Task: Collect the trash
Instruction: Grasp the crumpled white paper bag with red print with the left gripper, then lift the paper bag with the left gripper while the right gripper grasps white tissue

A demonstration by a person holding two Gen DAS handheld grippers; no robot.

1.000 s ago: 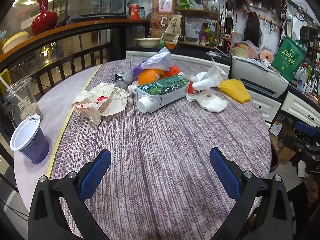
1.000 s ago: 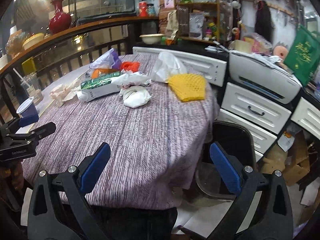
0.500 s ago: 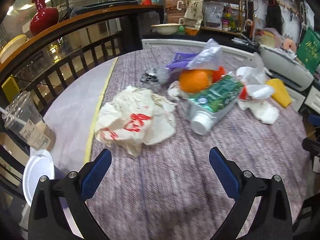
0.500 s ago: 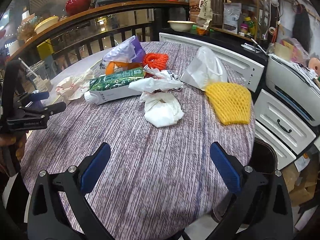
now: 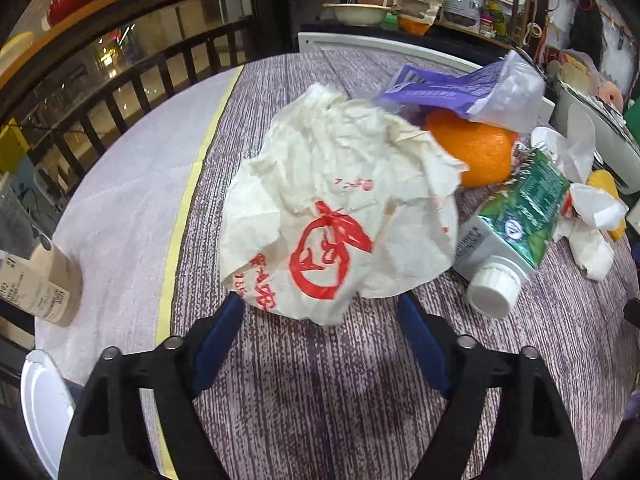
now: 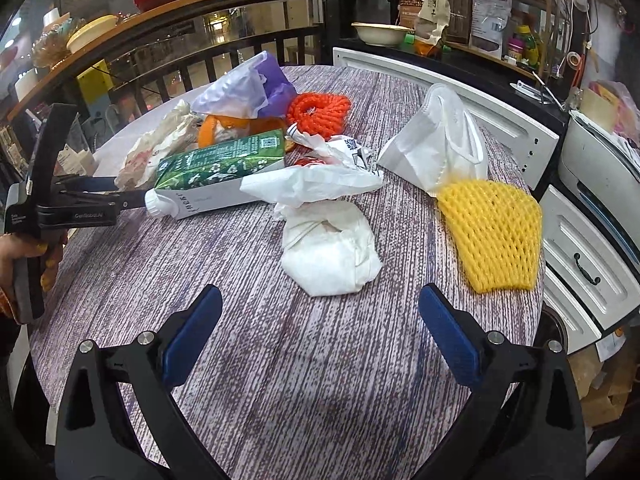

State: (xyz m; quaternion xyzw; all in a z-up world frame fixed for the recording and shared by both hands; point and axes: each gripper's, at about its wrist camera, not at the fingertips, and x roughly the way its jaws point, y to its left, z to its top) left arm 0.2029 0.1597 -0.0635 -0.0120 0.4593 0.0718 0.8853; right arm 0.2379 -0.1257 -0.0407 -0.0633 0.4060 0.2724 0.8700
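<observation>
A crumpled white paper wrapper with red print lies on the round purple table. My left gripper straddles its near edge, jaws closing, the blue pads not visibly pressing it. From the right wrist view the left gripper reaches in from the left, beside a green carton. My right gripper stands open and empty just short of a crumpled white tissue. An orange, a purple-and-white bag, a red foam net and a yellow foam net lie around.
A white plastic bag stands at the table's far right. A labelled plastic cup and a white-rimmed cup sit at the left edge. A wooden railing runs behind; white drawers stand to the right.
My left gripper has moved forward and left up to the printed wrapper and its jaws have narrowed. My right gripper has advanced over the table toward the white tissue.
</observation>
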